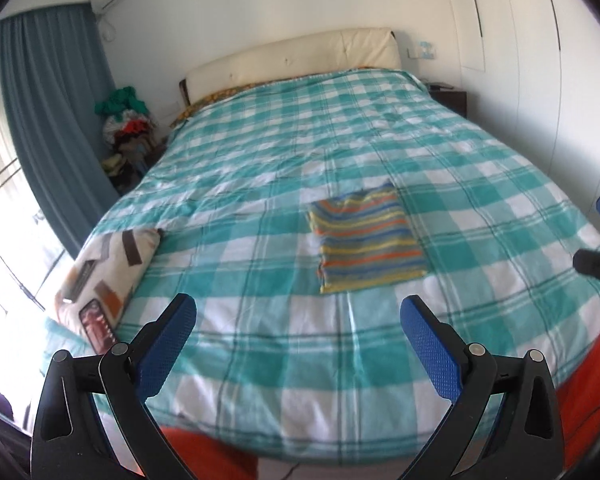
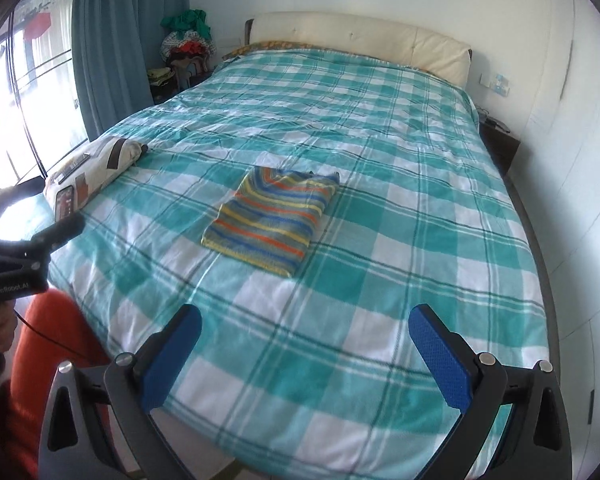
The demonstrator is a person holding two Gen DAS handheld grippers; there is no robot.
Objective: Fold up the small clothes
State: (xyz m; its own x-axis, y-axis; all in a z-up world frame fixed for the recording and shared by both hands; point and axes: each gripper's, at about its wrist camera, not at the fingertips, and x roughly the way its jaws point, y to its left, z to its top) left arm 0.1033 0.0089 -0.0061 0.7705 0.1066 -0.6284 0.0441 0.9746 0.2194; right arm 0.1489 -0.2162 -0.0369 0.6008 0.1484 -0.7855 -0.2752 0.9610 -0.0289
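Folded striped garment (image 1: 367,236) lies beyond both spread grippers (image 1: 300,344), seemingly untouched.

Bed cover (image 1: 440,168): teal and white check, crossed by thin dark green lines. Folded garment (image 1: 366,236): horizontal stripes of orange, yellow, blue and grey-green; in the right wrist view the stripes meet in a chevron at its far end. Pillow (image 1: 108,276): cream, printed with brown and orange blocks. Headboard (image 1: 300,60): plain cream. Curtain (image 1: 52,120): plain blue-grey. Left gripper (image 1: 300,320) and right gripper (image 2: 306,328): blue textured pads on black frames. Walls white.
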